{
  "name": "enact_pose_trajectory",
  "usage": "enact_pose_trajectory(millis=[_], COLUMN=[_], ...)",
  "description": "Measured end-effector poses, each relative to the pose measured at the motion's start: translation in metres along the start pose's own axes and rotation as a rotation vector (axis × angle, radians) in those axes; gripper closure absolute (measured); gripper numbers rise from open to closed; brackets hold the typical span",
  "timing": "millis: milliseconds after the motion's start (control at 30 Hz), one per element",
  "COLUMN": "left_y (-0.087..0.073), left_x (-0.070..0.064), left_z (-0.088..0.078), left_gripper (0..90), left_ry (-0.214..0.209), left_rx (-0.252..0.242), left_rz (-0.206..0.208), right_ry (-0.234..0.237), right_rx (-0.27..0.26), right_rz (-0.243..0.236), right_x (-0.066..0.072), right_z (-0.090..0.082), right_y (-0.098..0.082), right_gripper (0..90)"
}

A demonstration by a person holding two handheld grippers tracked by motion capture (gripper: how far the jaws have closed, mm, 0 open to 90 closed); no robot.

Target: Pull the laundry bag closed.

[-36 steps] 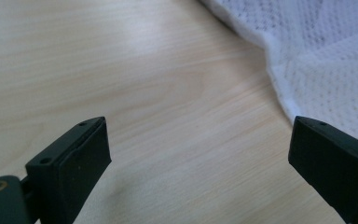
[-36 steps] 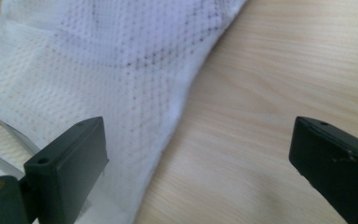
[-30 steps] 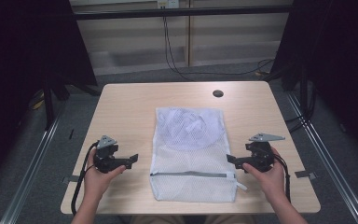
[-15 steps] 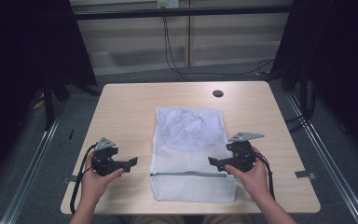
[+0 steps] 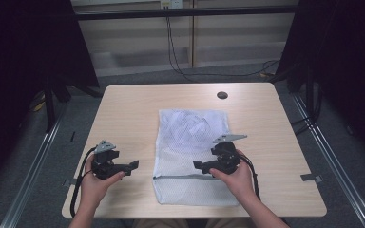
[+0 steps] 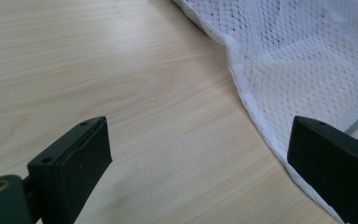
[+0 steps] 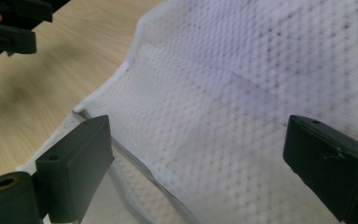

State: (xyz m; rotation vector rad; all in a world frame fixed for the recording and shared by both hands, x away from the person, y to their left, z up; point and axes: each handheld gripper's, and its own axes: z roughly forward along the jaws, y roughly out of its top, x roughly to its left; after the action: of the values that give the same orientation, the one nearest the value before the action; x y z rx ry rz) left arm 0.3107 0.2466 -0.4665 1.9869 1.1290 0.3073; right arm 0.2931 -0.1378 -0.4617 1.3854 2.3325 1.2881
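Bare wood lies wide on both sides of the white mesh laundry bag (image 5: 191,154) in the high view; the bag rests flat at the middle of the pale wooden bench (image 5: 123,109), long axis running away from the person, grey zipper line near the near end. The left hand-held gripper (image 5: 132,165) sits apart from its left edge; the right hand-held gripper (image 5: 198,166) is over the bag. Left gripper view: jaws wide apart, empty, bag edge (image 6: 261,130) by the right jaw. Right gripper view: jaws wide, gripping nothing, blurred mesh (image 7: 223,107) between.
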Motion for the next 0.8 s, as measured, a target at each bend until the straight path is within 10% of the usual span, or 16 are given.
enact_pose_trajectory(millis=[800], left_y=[0.0], left_x=[0.003], left_z=[-0.004], left_gripper=[5.9], left_ry=[-0.009], left_rx=[-0.005], left_rz=[-0.012], right_ry=[0.158], right_rx=[0.074], right_rz=[0.028], right_x=[0.042], right_z=[0.042], right_y=[0.012], right_gripper=[24.6])
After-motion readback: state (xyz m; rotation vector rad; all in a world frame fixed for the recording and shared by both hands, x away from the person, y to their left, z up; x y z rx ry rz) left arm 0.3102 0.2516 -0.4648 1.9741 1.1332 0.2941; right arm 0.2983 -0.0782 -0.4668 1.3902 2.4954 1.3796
